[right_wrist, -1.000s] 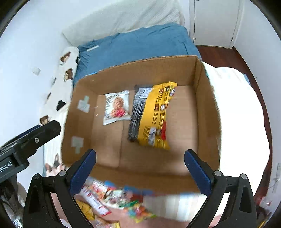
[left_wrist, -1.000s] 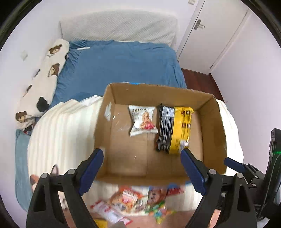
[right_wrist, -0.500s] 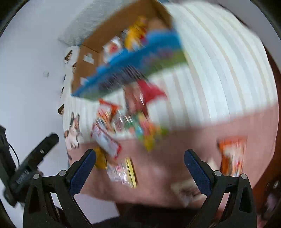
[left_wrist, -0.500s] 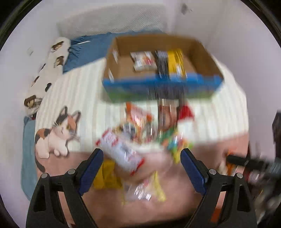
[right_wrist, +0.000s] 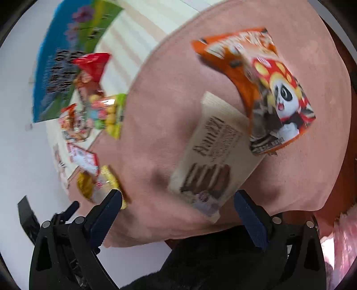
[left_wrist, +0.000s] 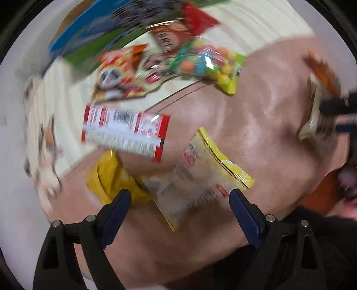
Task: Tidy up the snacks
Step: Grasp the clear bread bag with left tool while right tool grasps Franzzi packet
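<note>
Snack packets lie scattered on a pink blanket (left_wrist: pixel 263 116). My left gripper (left_wrist: pixel 179 204) hangs open over a clear packet with a yellow edge (left_wrist: pixel 200 176); nothing is between its fingers. Beside that packet are a yellow bag (left_wrist: pixel 109 176), a red-and-white packet (left_wrist: pixel 125 131), a panda snack bag (left_wrist: pixel 120 73) and a bag of coloured candy (left_wrist: pixel 207 64). My right gripper (right_wrist: pixel 177 204) is open above a beige chocolate-biscuit pack (right_wrist: pixel 214 154), with an orange panda bag (right_wrist: pixel 267 89) beyond it. The box (right_wrist: pixel 67 58) shows its blue-and-green side at the upper left.
A cream striped blanket (left_wrist: pixel 250 20) with a cat picture (left_wrist: pixel 44 142) lies under the box. The other gripper (left_wrist: pixel 339 107) shows at the right edge of the left wrist view. Dark clothing (right_wrist: pixel 212 256) fills the bottom of both views. Everything is motion-blurred.
Both grippers have swung back from over the box and dropped low over the loose packets on the pink blanket. Their jaws stay equally wide.
</note>
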The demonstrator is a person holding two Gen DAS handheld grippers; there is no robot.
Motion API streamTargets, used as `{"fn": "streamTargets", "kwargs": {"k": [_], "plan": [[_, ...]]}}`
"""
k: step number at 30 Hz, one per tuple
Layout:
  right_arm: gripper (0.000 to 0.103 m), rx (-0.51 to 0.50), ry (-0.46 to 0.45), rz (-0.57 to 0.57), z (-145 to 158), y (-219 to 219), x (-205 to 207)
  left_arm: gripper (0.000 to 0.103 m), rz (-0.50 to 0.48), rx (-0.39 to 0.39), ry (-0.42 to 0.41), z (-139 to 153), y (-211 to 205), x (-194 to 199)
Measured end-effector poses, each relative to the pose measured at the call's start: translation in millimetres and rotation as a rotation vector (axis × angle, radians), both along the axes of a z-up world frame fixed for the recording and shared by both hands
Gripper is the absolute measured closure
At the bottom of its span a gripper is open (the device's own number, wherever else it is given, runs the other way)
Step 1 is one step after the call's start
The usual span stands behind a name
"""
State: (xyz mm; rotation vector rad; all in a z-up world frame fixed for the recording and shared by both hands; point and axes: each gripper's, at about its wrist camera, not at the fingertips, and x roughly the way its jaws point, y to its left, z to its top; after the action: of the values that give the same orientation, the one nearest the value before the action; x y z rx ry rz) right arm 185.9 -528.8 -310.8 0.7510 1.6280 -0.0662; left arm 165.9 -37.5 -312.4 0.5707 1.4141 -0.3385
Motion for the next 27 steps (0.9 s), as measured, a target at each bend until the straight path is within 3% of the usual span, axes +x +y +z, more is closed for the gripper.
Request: {"fn": "streamTargets", "kwargs": {"k": [4,7,10,12,15,17,18,19,21,24,27], "plan": [[0.001,-0.067,0.016,-0.019,-23.8,-4.5,6.3,0.013,-0.097,0.049,0.002,-18.9,-22.4,5.5],[0.001,-0.09,0.015,-0.023,-35.3,-1.8,12.7,0.013,-0.041,0.027,0.021,-25.6,-18.2,18.4],[0.015,-0.166,-0.034,0.081,-29.0,14.2,21.7,0.013,0.118,-0.041,0.059,-26.5,2.8,38.1],[0.033,-0.206,-0.081,0.181,-20.9,33.2,30.7,0.013,0.271,-0.094,0.103,-29.5,26.4,52.8],[0.041,-0.265,-0.124,0.322,-17.1,59.5,42.3,0.013,0.49,-0.195,0.17,-33.9,63.5,67.8],[0.041,-0.298,-0.146,0.411,-16.0,76.3,49.2,0.013,0.596,-0.274,0.201,-33.5,82.8,71.5],[0.041,-0.306,-0.149,0.437,-16.1,81.3,51.2,0.013,0.603,-0.308,0.198,-30.8,87.3,70.6],[0.041,-0.312,-0.148,0.482,-16.6,88.9,54.8,0.013,0.584,-0.335,0.19,-24.8,87.4,71.0],[0.038,-0.285,-0.15,0.504,-15.2,93.8,58.1,0.013,0.439,-0.354,0.164,-8.5,74.5,63.7],[0.029,-0.207,-0.122,0.515,-14.8,96.5,60.0,0.013,0.159,-0.239,0.091,7.4,41.0,39.8],[0.028,-0.191,-0.099,0.533,-17.5,101.9,57.9,0.013,-0.02,-0.15,0.085,0.9,18.5,19.4]]}}
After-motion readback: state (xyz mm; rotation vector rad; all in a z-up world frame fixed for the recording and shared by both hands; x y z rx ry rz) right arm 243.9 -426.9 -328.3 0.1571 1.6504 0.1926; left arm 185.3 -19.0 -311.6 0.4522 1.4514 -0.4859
